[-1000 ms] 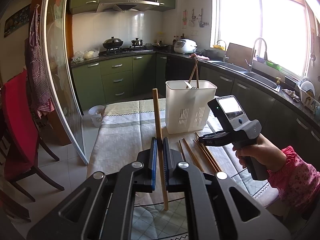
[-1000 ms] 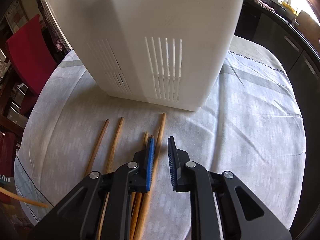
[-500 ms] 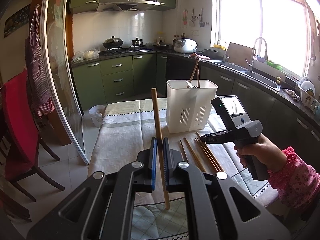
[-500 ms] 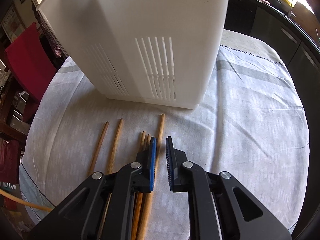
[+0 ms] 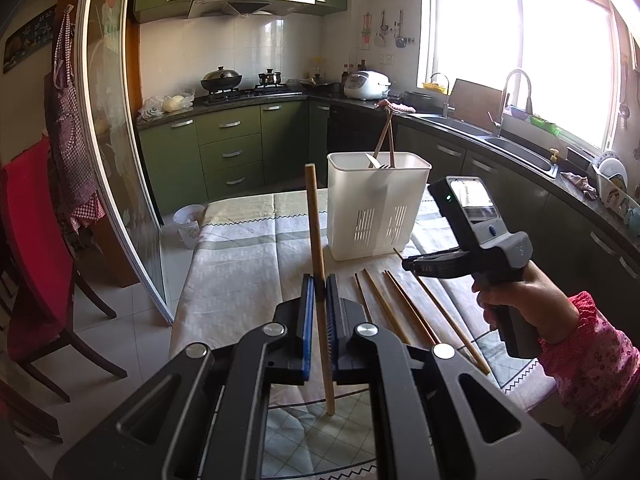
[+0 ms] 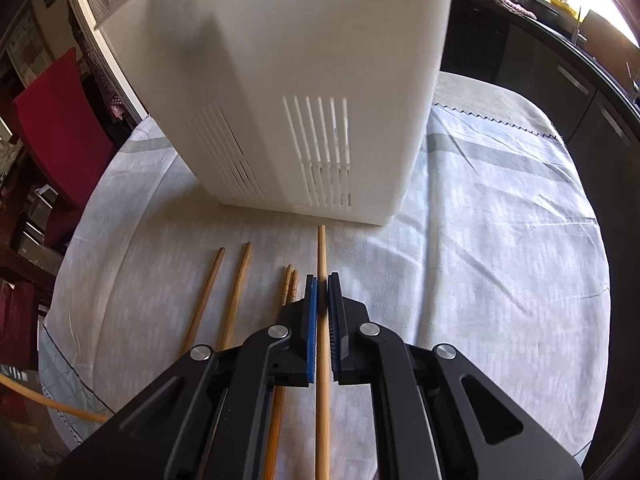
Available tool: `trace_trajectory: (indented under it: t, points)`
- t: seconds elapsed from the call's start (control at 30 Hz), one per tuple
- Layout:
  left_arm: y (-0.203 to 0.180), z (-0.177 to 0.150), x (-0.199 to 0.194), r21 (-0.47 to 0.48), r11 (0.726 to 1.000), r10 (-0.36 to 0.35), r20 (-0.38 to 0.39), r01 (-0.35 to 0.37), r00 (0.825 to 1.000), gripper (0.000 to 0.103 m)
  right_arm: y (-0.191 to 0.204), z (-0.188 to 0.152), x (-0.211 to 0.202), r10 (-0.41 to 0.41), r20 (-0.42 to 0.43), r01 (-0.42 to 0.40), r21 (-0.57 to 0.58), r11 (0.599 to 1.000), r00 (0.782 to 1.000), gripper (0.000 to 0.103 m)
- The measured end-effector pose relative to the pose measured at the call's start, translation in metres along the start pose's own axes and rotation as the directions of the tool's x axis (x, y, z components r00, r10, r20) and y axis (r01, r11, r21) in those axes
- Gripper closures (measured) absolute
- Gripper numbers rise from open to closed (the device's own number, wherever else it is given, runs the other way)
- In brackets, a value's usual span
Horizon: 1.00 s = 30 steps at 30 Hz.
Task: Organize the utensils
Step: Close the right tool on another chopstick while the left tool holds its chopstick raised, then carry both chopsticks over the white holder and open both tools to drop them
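Note:
My left gripper [image 5: 319,280] is shut on a wooden chopstick [image 5: 316,224] and holds it upright above the near end of the table. The white slotted utensil holder [image 5: 376,208] stands mid-table with two chopsticks and a fork in it. My right gripper [image 6: 322,280] is low over the cloth just in front of the holder [image 6: 280,80], its jaws closed around the rightmost lying chopstick [image 6: 321,248]. Several other chopsticks [image 6: 236,292] lie to its left. The right gripper also shows in the left wrist view [image 5: 408,266].
A pale tablecloth [image 6: 500,260] covers the table. A red chair [image 5: 32,240] stands at the left. Green cabinets, a stove and a sink counter [image 5: 500,140] run behind and to the right of the table.
My right gripper has closed from open onto the rightmost chopstick on the cloth. The left gripper, still holding its chopstick upright, has drifted back slightly.

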<state>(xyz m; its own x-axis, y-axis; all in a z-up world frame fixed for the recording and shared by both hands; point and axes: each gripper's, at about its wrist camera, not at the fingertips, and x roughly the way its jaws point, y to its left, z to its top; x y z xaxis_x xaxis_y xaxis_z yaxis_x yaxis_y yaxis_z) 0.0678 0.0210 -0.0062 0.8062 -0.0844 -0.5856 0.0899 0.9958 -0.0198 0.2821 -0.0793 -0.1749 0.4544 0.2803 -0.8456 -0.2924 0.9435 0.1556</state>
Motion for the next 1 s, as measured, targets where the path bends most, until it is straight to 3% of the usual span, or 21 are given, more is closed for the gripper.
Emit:
trace_trajectory:
  t: [0.17,0.33,0.53,0.73,1.0]
  points:
    - [0.003,-0.001,0.002,-0.011,1.000,0.000,-0.008,0.000,1.000,0.097,-0.006,-0.008,-0.065,0.073,0.142,-0.075,0.013,0.997,0.987,0.097]
    - [-0.001,-0.001,0.004,0.002,1.000,0.002,-0.005,-0.002,1.000,0.097,-0.013,-0.029,-0.135,0.129,0.281,-0.134,-0.002,0.991,0.951,0.097]
    - [-0.004,-0.001,0.004,0.010,1.000,0.012,0.002,-0.012,1.000,0.097,-0.026,-0.069,-0.206,0.155,0.385,-0.150,-0.044,0.988,0.910,0.097]
    - [-0.006,-0.002,0.001,0.002,1.000,0.007,0.012,-0.007,1.000,0.097,-0.030,-0.103,-0.243,0.173,0.428,-0.161,-0.064,0.985,0.887,0.097]
    - [-0.009,0.000,-0.006,0.010,1.000,0.018,0.042,-0.019,0.999,0.097,-0.033,-0.115,-0.254,0.193,0.431,-0.179,-0.074,0.981,0.881,0.097]
